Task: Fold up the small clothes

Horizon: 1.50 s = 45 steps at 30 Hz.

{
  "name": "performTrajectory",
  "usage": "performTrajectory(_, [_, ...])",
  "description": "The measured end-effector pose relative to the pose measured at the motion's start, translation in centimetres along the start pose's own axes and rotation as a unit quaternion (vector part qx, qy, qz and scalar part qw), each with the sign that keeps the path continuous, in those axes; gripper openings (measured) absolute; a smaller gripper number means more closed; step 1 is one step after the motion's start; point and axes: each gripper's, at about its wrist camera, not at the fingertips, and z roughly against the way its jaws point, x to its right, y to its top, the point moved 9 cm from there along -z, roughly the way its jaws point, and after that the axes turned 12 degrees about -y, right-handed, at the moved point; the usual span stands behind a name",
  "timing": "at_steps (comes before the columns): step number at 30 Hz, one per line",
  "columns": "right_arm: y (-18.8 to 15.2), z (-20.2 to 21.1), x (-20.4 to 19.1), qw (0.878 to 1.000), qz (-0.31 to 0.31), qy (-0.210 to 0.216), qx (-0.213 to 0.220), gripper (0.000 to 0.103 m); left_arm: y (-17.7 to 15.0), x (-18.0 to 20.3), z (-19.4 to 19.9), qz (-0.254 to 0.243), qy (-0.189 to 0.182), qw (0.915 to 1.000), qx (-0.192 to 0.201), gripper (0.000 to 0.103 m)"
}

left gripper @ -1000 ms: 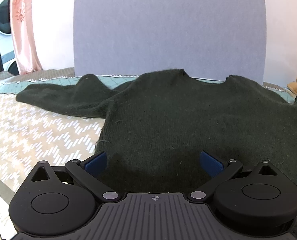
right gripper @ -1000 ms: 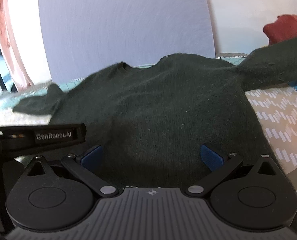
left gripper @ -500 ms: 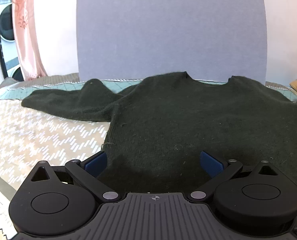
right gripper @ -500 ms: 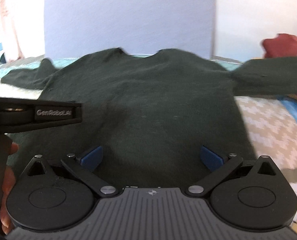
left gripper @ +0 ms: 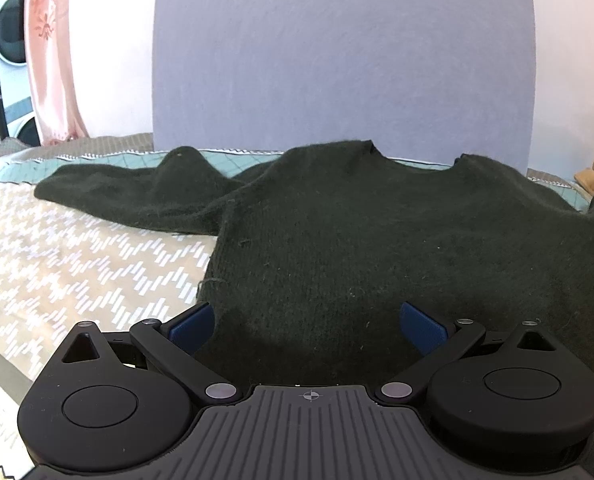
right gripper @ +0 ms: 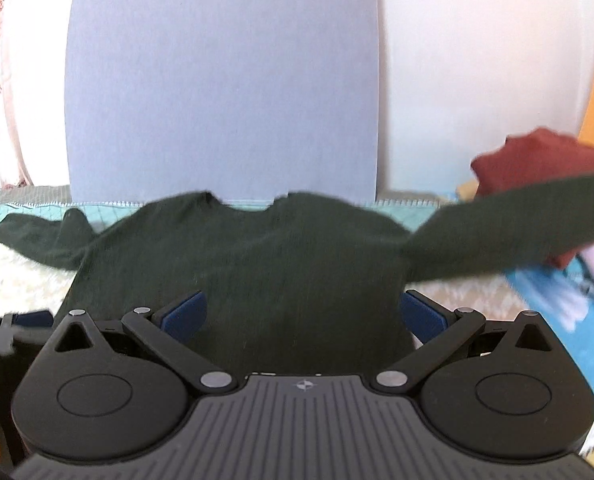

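Left wrist view: the left claw (left gripper: 309, 320) gapes, blue pads wide apart above the hem of a fuzzy dark green knitted sweater (left gripper: 377, 240) lying flat on a beige zigzag-patterned bedspread (left gripper: 77, 256). Likewise the right claw (right gripper: 303, 312) is spread. Rust-red folded cloth (right gripper: 537, 160) sits behind one sleeve.

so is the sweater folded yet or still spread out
Spread out. The sweater lies flat on the bed with both sleeves stretched sideways, left sleeve and right sleeve, and no fold shows.
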Motion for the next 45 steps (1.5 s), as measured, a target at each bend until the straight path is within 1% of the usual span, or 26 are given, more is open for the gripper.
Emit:
performTrajectory(3, [1.3, 0.0, -0.1, 1.000, 0.013, -0.003, 0.012, 0.103, -0.1, -0.1, 0.0, 0.002, -0.001, 1.0000, -0.003, 0.103])
performTrajectory(7, [2.2, -0.1, -0.1, 1.000, 0.012, -0.003, 0.022, 0.103, -0.1, -0.1, -0.1, 0.004, -0.003, 1.0000, -0.005, 0.103])
performTrajectory(12, [0.8, -1.0, -0.4, 1.000, 0.007, 0.008, 0.000, 0.103, -0.2, -0.1, -0.1, 0.003, -0.003, 0.9999, -0.010, 0.103])
performTrajectory(15, [0.0, -1.4, -0.4, 0.999, 0.001, 0.029, -0.013, 0.103, -0.1, -0.2, -0.2, -0.005, -0.008, 0.9995, -0.029, 0.103])
performTrajectory(17, [-0.3, -1.6, 0.4, 0.998, -0.019, 0.060, -0.022, 0.103, 0.3, -0.3, 0.3, -0.015, -0.007, 0.9994, -0.029, 0.103])
performTrajectory(20, [-0.4, -2.1, 3.5, 0.994, -0.064, 0.085, -0.022, 0.103, 1.8, -0.5, 1.3, -0.040, -0.004, 0.9991, -0.011, 0.103])
performTrajectory(22, [-0.6, -3.2, 6.4, 0.990, -0.103, 0.089, -0.037, 0.103, 3.1, -0.6, 1.6, -0.047, 0.001, 0.9989, 0.003, 0.103])
performTrajectory(25, [-0.7, -5.0, 11.5, 0.983, -0.164, 0.069, -0.044, 0.103, 4.7, -0.9, 0.9, -0.049, 0.009, 0.9987, 0.011, 0.103])
performTrajectory(27, [-0.3, -5.8, 15.1, 0.978, -0.200, 0.044, -0.027, 0.102, 4.7, -1.1, -0.3, -0.045, 0.014, 0.9989, 0.004, 0.103])
performTrajectory(28, [0.0, -6.1, 16.9, 0.975, -0.218, 0.030, -0.015, 0.101, 4.5, -1.2, -0.9, -0.040, 0.016, 0.9990, -0.004, 0.103])
performTrajectory(30, [0.6, -6.4, 20.8, 0.966, -0.260, -0.002, 0.011, 0.093, 3.5, -1.4, -2.3, -0.032, 0.015, 0.9991, -0.021, 0.103])
performTrajectory(31, [1.0, -6.4, 22.8, 0.959, -0.281, -0.017, 0.027, 0.091, 2.9, -1.5, -2.9, -0.034, 0.019, 0.9989, -0.028, 0.103])
performTrajectory(32, [1.4, -6.4, 24.9, 0.952, -0.301, -0.035, 0.044, 0.089, 2.1, -1.6, -3.8, -0.039, 0.031, 0.9978, -0.044, 0.103])
performTrajectory(33, [1.7, -6.4, 26.7, 0.946, -0.314, -0.053, 0.058, 0.088, 1.6, -1.8, -4.1, -0.036, 0.035, 0.9974, -0.052, 0.103])
performTrajectory(35, [2.0, -6.8, 30.2, 0.933, -0.341, -0.092, 0.075, 0.086, 2.0, -1.9, -3.8, -0.026, 0.027, 0.9985, -0.039, 0.103])
performTrajectory(36, [2.1, -7.3, 31.6, 0.926, -0.354, -0.103, 0.075, 0.085, 1.8, -1.9, -3.9, -0.027, 0.028, 0.9984, -0.041, 0.103])
performTrajectory(37, [2.1, -8.0, 33.0, 0.920, -0.369, -0.108, 0.071, 0.084, 1.6, -1.9, -4.0, -0.027, 0.029, 0.9982, -0.046, 0.103])
performTrajectory(39, [1.9, -9.1, 35.0, 0.910, -0.391, -0.118, 0.069, 0.078, 1.6, -1.9, -4.0, -0.025, 0.030, 0.9983, -0.043, 0.103])
performTrajectory(40, [1.8, -9.8, 35.8, 0.905, -0.403, -0.122, 0.067, 0.076, 1.6, -1.9, -4.0, -0.026, 0.031, 0.9983, -0.043, 0.103])
performTrajectory(41, [1.5, -10.6, 36.6, 0.898, -0.418, -0.122, 0.062, 0.071, 1.6, -1.8, -4.0, -0.026, 0.033, 0.9983, -0.042, 0.103])
performTrajectory(42, [1.1, -11.3, 37.5, 0.891, -0.434, -0.118, 0.056, 0.064, 1.6, -1.9, -4.0, -0.027, 0.034, 0.9982, -0.041, 0.103])
performTrajectory(43, [0.7, -12.1, 38.1, 0.883, -0.453, -0.111, 0.045, 0.061, 1.5, -1.8, -4.0, -0.027, 0.034, 0.9982, -0.041, 0.103])
performTrajectory(44, [0.3, -12.9, 38.5, 0.875, -0.471, -0.102, 0.035, 0.059, 1.5, -1.8, -4.0, -0.027, 0.035, 0.9982, -0.041, 0.103])
performTrajectory(45, [0.0, -13.4, 38.8, 0.869, -0.484, -0.093, 0.035, 0.059, 1.5, -1.8, -4.0, -0.026, 0.035, 0.9982, -0.041, 0.103])
